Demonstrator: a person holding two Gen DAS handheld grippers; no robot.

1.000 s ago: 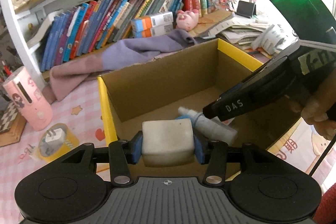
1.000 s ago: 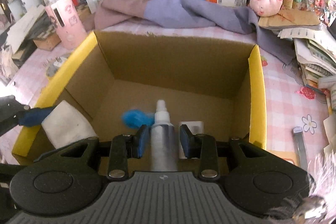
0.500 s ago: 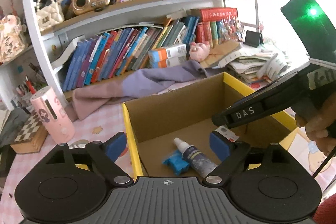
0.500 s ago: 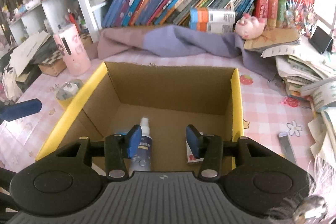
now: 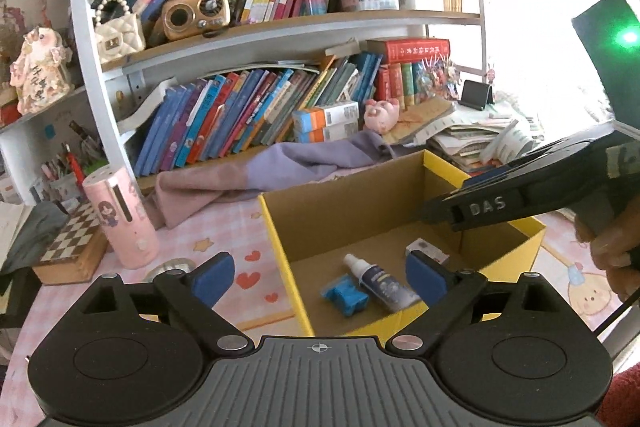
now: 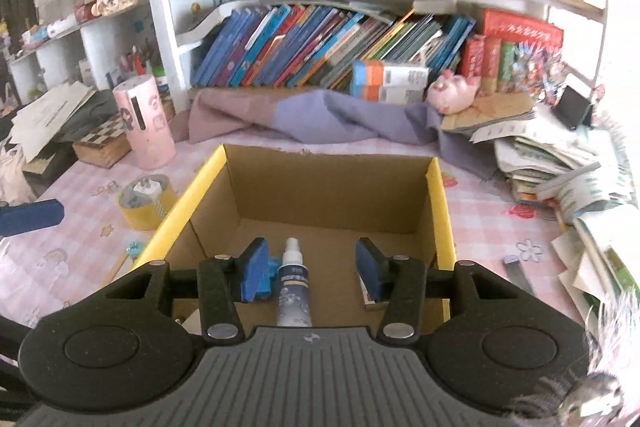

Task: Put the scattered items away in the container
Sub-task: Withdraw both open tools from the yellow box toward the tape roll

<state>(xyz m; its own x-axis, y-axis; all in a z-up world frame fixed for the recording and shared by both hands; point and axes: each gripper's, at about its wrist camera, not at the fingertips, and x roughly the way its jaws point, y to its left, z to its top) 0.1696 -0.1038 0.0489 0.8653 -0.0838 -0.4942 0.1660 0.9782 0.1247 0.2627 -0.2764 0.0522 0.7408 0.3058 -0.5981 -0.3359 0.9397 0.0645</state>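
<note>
My left gripper is opening wide with nothing between its pads; my right gripper stands parted, gripping nothing. Below lies the spray bottle beside a blue item, inside the cardboard box.

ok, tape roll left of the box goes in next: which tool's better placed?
Left, probably. The left tool is opening wide with nothing in it, on the box's left side near the tape roll. The right tool sits over the box.
</note>
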